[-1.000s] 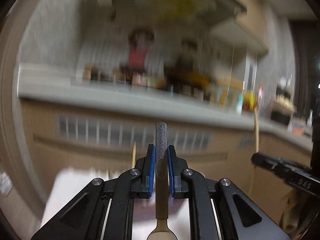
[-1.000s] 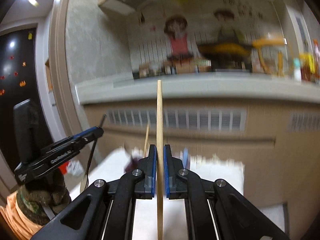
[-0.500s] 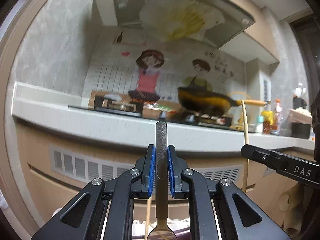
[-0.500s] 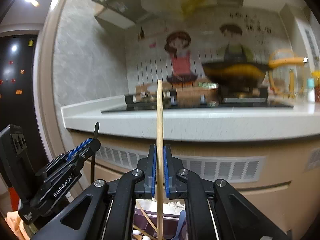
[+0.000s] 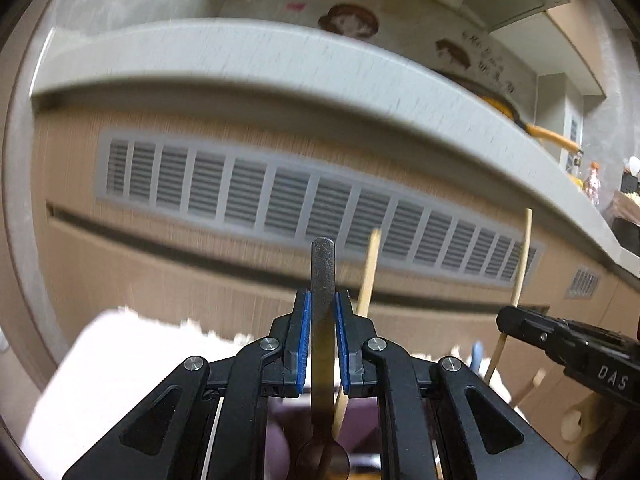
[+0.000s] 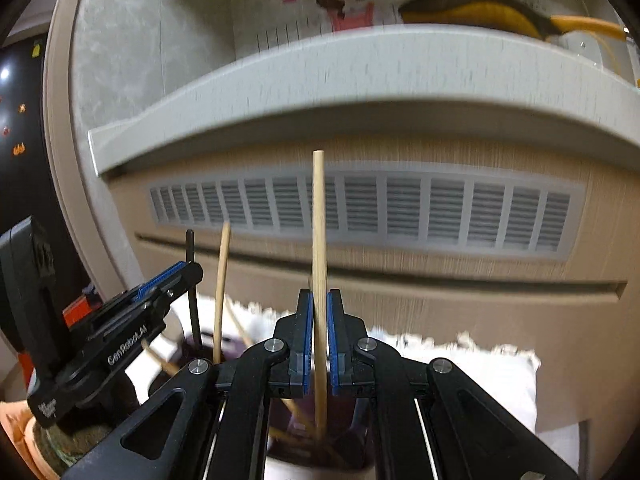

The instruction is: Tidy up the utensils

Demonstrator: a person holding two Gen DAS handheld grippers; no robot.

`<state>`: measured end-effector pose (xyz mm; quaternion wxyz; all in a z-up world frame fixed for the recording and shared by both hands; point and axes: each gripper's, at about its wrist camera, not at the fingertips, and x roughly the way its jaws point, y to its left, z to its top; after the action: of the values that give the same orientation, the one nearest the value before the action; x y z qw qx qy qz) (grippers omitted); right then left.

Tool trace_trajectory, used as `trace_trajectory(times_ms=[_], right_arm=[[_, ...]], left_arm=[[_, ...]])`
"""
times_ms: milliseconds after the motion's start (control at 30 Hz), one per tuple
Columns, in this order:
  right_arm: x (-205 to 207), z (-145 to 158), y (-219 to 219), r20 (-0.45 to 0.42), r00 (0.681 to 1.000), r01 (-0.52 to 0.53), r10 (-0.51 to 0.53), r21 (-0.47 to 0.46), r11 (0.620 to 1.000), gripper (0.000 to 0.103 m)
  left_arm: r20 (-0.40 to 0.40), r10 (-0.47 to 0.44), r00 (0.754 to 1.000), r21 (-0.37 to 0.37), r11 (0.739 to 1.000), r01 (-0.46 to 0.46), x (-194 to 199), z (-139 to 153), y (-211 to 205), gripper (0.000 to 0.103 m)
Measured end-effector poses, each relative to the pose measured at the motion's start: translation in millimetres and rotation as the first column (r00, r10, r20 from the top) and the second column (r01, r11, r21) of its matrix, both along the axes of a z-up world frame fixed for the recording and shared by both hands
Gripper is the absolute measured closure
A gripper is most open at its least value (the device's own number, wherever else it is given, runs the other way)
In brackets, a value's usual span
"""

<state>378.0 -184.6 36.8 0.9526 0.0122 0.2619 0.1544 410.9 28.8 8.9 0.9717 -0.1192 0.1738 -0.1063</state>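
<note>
The left gripper holds a spoon upright between its jaws, handle end up; the right gripper holds a chopstick likewise, to its right. Below and between them stands what seems a holder with another chopstick in it. Behind runs a vent grille, under a counter edge.

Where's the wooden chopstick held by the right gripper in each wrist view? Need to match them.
Left wrist: wooden chopstick at far right, rising above the right gripper.
Right wrist: centre, upright, clamped between the blue pads.
Shared landmark: the long vent grille under the counter edge.
</note>
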Motion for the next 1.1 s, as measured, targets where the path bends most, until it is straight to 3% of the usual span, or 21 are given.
trace_trajectory(times_ms=[300, 367, 500, 600, 700, 900, 1033, 1100], right_arm=[[-15.0, -31.0, 12.1, -0.143, 0.990, -0.001, -0.011, -0.080, 0.997, 0.094], [-21.3, -30.0, 11.6, -0.173, 0.985, 0.001, -0.017, -0.089, 0.996, 0.084], [-50.1, -13.9, -1.5, -0.152, 0.987, 0.050, -0.056, -0.040, 0.998, 0.058], [-87.6, 0.1, -12.6, -0.101, 0.992, 0.078, -0.078, -0.005, 0.997, 0.042], [-126.3, 5.3, -17.5, -0.067, 0.993, 0.093, -0.093, -0.005, 0.996, 0.036], [-202.2, -3.4, -29.7, -0.103, 0.989, 0.106, -0.105, 0.005, 0.994, 0.036], [-240.0, -13.6, -36.8, -0.105, 0.986, 0.131, -0.130, 0.007, 0.991, 0.027], [-260.9, -18.3, -37.4, -0.077, 0.985, 0.156, -0.156, -0.004, 0.988, 0.021]], left_arm=[[-0.111, -0.021, 0.994, 0.026, 0.999, 0.024, -18.2, -9.3, -6.7, 0.086], [-0.121, -0.012, 0.993, 0.006, 1.000, 0.013, -29.5, -1.9, -1.3, 0.077], [-0.126, 0.025, 0.992, 0.006, 1.000, -0.024, -65.7, 15.9, 9.7, 0.041], [-0.141, 0.032, 0.990, -0.002, 0.999, -0.033, -102.6, 21.6, 16.4, 0.033], [-0.150, 0.028, 0.988, 0.007, 1.000, -0.027, -144.0, 21.4, 18.8, 0.022], [-0.072, 0.062, 0.995, 0.165, 0.985, -0.049, -234.6, 20.7, 2.9, 0.000], [-0.032, 0.102, 0.994, 0.250, 0.964, -0.091, -282.2, 12.1, -12.0, 0.000], [-0.021, 0.129, 0.991, 0.255, 0.959, -0.120, -298.7, 6.8, -17.1, 0.000]])
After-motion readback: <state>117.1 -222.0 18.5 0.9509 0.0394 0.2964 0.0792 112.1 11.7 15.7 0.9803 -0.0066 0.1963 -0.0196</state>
